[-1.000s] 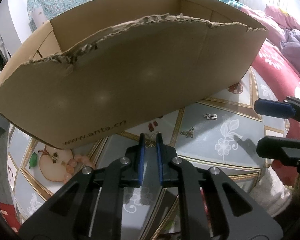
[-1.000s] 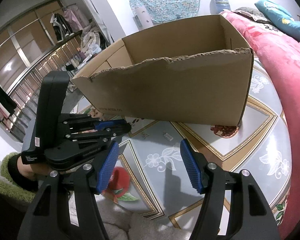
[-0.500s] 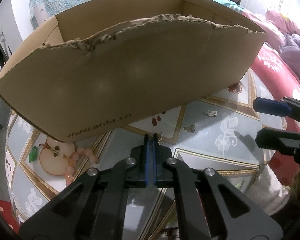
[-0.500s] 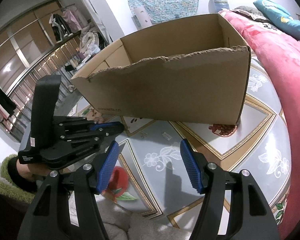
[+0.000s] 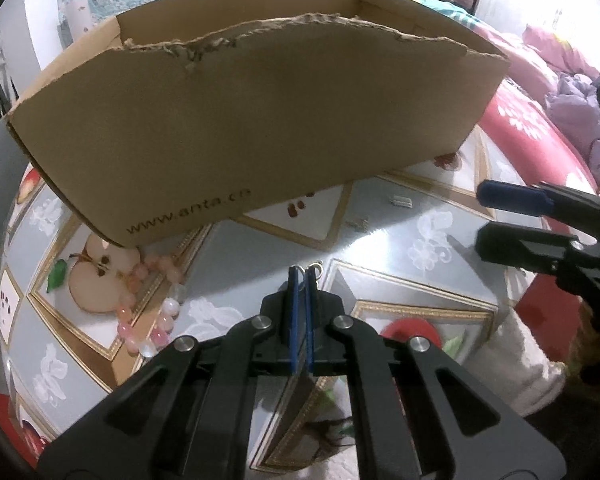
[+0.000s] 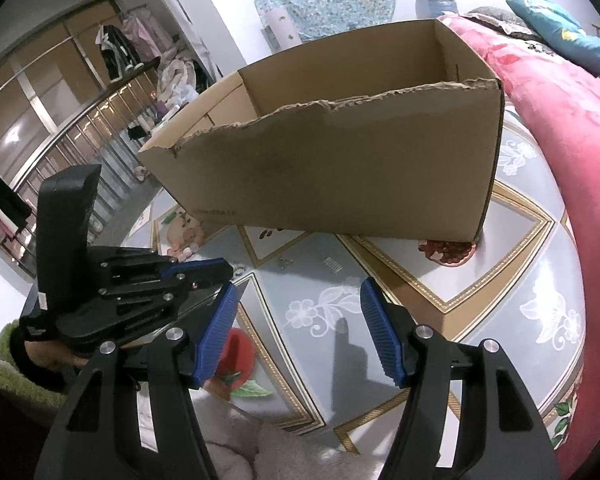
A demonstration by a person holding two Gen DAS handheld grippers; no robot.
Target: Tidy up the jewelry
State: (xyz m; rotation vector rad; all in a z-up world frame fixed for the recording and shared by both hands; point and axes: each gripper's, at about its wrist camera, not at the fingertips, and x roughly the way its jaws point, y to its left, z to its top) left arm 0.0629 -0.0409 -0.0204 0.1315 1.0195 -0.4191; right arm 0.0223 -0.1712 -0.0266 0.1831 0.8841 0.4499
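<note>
Sorting jewelry into the box (image 5: 260,120), with most pieces not yet in.
Box on the tabletop (image 6: 440,320); its inside is hidden. Right tool (image 6: 300,328) hangs apart, empty. Left tool (image 5: 300,280) is pinched together on a small earring (image 5: 312,269). Bead bracelet (image 5: 152,312), a clip (image 5: 402,201) and a charm (image 5: 358,224) lie loose beside the box.

Both views are bent strongly by the fisheye lens — straight edges of the cardboard box (image 5: 260,128) are bowed, and dark vignetting is seen in the corners. Cool daylight is thrown across the glossy counter (image 6: 512,280), where glare and a soft shadow are cast. Focus is kept fairly sharp — highlights at upper right are blown out.
</note>
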